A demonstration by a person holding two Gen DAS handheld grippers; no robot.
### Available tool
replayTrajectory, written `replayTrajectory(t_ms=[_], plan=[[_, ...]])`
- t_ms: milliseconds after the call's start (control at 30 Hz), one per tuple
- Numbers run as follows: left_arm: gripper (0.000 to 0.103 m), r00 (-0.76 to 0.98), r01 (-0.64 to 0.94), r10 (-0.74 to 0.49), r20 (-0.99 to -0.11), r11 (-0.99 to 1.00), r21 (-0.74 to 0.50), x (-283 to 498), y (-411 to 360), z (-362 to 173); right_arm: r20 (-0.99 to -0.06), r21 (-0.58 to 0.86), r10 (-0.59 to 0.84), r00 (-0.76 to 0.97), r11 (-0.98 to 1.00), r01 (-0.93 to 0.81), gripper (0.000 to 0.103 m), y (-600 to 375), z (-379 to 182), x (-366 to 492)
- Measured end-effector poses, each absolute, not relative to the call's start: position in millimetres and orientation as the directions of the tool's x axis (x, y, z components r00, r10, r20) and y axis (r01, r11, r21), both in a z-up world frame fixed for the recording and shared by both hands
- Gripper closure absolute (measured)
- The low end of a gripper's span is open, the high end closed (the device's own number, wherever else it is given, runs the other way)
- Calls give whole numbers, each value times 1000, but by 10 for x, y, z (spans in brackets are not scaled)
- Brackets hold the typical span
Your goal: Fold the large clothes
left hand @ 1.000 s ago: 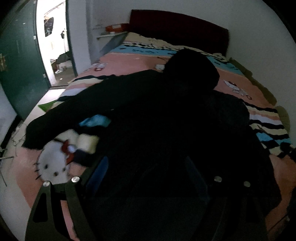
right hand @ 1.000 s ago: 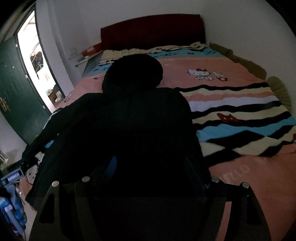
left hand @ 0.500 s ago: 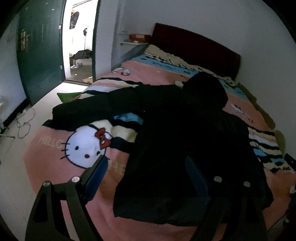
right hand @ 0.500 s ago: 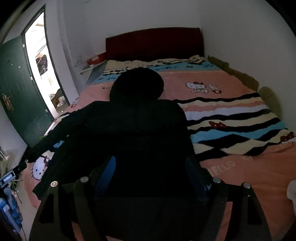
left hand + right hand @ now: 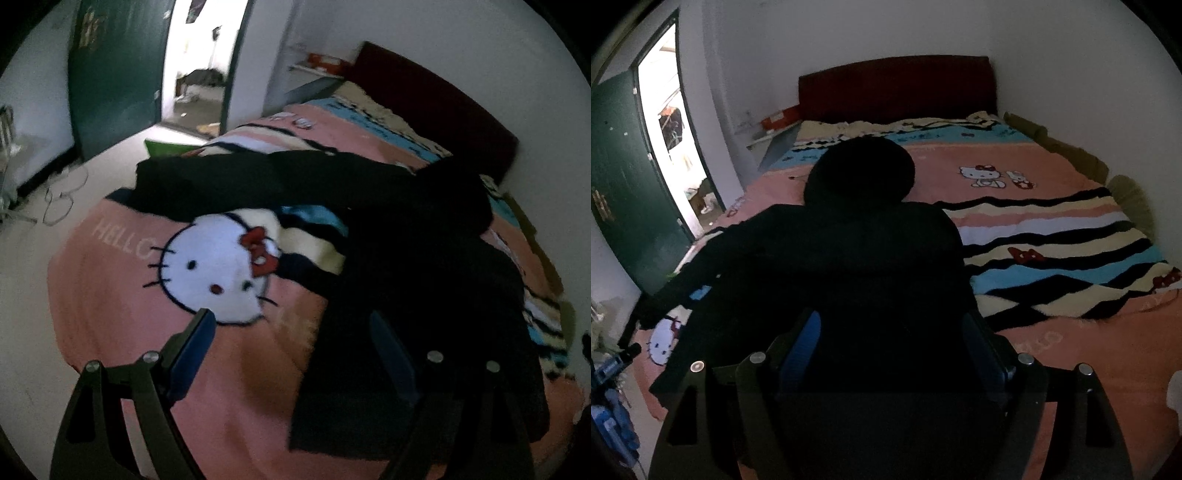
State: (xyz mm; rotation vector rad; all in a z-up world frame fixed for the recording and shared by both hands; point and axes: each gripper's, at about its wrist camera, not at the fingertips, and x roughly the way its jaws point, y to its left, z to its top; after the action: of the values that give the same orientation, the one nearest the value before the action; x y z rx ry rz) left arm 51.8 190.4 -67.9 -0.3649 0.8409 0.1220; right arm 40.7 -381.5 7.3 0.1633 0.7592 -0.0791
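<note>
A large black hooded jacket (image 5: 424,258) lies spread on the bed, its hood (image 5: 860,173) toward the headboard. One sleeve (image 5: 240,181) stretches out to the bed's left side. My left gripper (image 5: 291,332) is open above the pink blanket, beside the jacket's lower left edge; its right finger overlaps the dark cloth. In the right wrist view the jacket (image 5: 849,266) fills the middle. My right gripper (image 5: 892,332) hovers open over its lower part, with only dark cloth showing between the fingers.
The bed carries a pink cartoon-cat blanket (image 5: 110,295) with striped bands (image 5: 1052,229) and a dark red headboard (image 5: 894,88). A green door (image 5: 114,74) stands open to the left beside a bright doorway. A cable (image 5: 59,199) lies on the floor there.
The left gripper has swung left and rolled, from over the jacket's body to the pink blanket beside its edge. The right gripper has drawn back slightly, showing more of the bed.
</note>
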Motion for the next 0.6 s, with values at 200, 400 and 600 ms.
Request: replayTrajectory(t_ms=[200,400,600], plan=[[18,667,-358,-21,-745,867,-346,819,2558,-869,-721,79,-44,692,986,146,24,-3861,-72,668],[18,701,-437,-94,-707,727,-530,1179,3173,-1100,-752,64,-64,656,983,170,24,-3899,-248,932],[20,735,-488,-154,-660,556,-673,1463,3545,-1447,-783,44,-78,618,983,179,24,-3878,-406,1082]])
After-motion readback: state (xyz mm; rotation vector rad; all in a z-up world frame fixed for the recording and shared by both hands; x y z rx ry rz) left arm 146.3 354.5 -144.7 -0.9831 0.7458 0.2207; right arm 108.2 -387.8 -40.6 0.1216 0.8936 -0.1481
